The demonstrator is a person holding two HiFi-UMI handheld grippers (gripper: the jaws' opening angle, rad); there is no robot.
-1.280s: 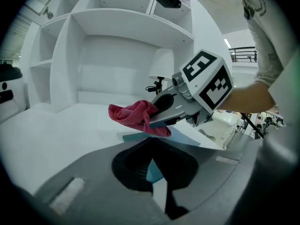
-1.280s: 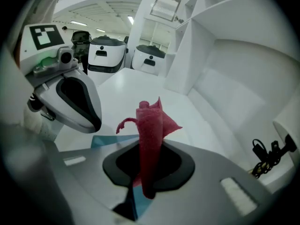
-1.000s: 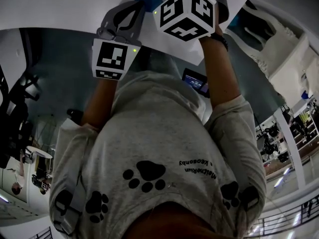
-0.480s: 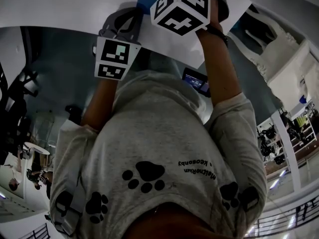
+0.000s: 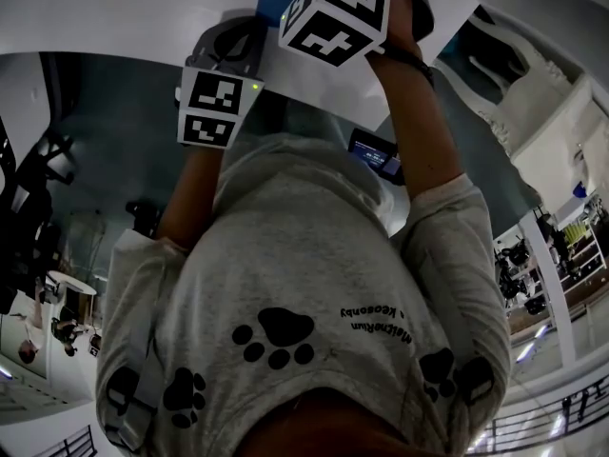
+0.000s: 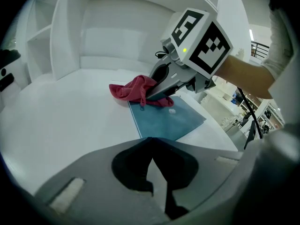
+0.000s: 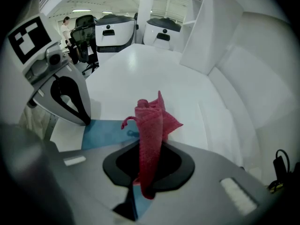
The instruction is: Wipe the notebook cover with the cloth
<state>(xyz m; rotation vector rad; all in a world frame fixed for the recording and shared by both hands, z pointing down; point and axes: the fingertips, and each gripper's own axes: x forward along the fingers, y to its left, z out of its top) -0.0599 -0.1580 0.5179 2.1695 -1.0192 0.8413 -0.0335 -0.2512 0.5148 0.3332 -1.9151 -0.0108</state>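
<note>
Red cloth (image 6: pixel 133 89) gripped in right tongs (image 6: pixel 153 96), tilted onto notebook (image 6: pixel 168 122); left tongs (image 6: pixel 150 138) closed, empty.

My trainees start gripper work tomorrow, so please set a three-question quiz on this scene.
1. True or false: the left hand-held gripper holds the cloth.
2. Which colour is the notebook? A red, B blue, C white.
3. Fill in: the cloth is clamped between the jaws of the ___ hand-held gripper.
Key: 1 false; 2 B; 3 right hand-held gripper.
</note>
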